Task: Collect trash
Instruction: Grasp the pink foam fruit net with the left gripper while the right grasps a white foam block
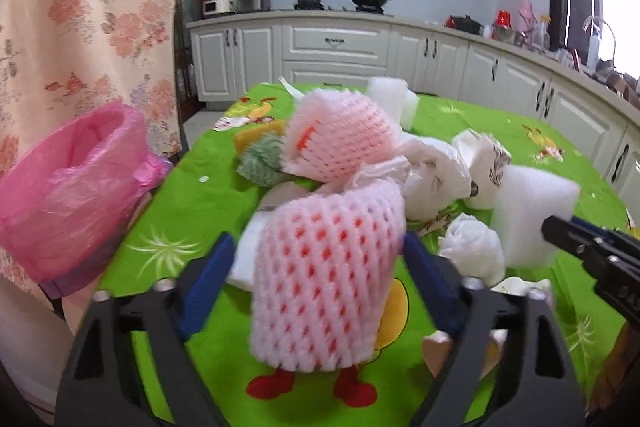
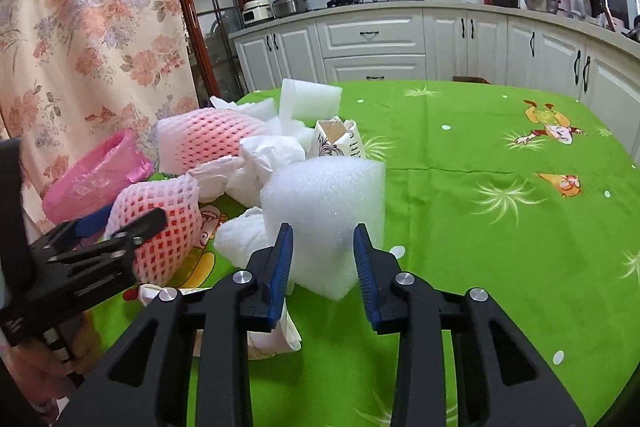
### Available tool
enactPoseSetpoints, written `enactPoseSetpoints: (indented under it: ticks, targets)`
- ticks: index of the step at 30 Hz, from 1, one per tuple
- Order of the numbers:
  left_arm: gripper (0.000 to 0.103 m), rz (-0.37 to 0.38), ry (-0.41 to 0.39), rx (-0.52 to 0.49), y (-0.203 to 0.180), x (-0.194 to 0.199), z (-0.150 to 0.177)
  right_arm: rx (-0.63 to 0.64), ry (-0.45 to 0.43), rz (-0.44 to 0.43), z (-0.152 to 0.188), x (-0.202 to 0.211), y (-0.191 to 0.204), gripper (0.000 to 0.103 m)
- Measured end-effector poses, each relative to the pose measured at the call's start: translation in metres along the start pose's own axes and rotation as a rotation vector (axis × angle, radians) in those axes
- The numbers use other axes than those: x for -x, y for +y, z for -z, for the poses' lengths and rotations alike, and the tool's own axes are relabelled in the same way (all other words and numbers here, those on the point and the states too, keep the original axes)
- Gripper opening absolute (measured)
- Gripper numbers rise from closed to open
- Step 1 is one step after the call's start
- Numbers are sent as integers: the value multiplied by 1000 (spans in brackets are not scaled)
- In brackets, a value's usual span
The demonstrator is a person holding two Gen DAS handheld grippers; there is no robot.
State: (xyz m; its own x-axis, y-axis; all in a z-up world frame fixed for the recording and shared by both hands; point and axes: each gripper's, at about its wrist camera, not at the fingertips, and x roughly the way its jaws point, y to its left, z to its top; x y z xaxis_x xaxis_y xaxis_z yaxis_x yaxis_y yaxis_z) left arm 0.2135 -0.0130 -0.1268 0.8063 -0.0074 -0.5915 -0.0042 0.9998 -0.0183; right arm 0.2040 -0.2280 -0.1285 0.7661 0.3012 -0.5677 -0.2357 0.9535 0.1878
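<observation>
My left gripper (image 1: 320, 251) is shut on a pink foam fruit net (image 1: 324, 279) and holds it above the green tablecloth (image 1: 180, 219); it also shows in the right wrist view (image 2: 160, 223). My right gripper (image 2: 322, 251) is shut on a white foam block (image 2: 324, 211), which also shows in the left wrist view (image 1: 532, 215). A bin lined with a pink bag (image 1: 68, 195) stands at the table's left edge. More trash lies in a heap: a second pink net (image 1: 340, 139), crumpled white paper (image 1: 432, 175) and a paper cup (image 2: 336, 139).
A second white foam block (image 2: 308, 99) lies at the far side of the heap. A floral curtain (image 1: 80, 19) hangs at the left behind the bin. Kitchen cabinets (image 2: 372, 43) run behind the table. The tablecloth's right half (image 2: 500, 187) is bare.
</observation>
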Motion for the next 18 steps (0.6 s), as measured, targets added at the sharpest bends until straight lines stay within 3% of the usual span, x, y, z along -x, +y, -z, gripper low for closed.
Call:
enactPoseSetpoints:
  ticks: [4, 7, 18]
  targets:
    - [42, 35, 5, -7, -3, -2, 6, 11, -26, -2, 2, 8, 0, 29]
    - [33, 58, -17, -11, -4, 4, 8, 2, -35, -1, 3, 12, -2, 29]
    - [29, 77, -103, -12, -4, 43, 6, -2, -91, 11, 5, 32, 1, 27]
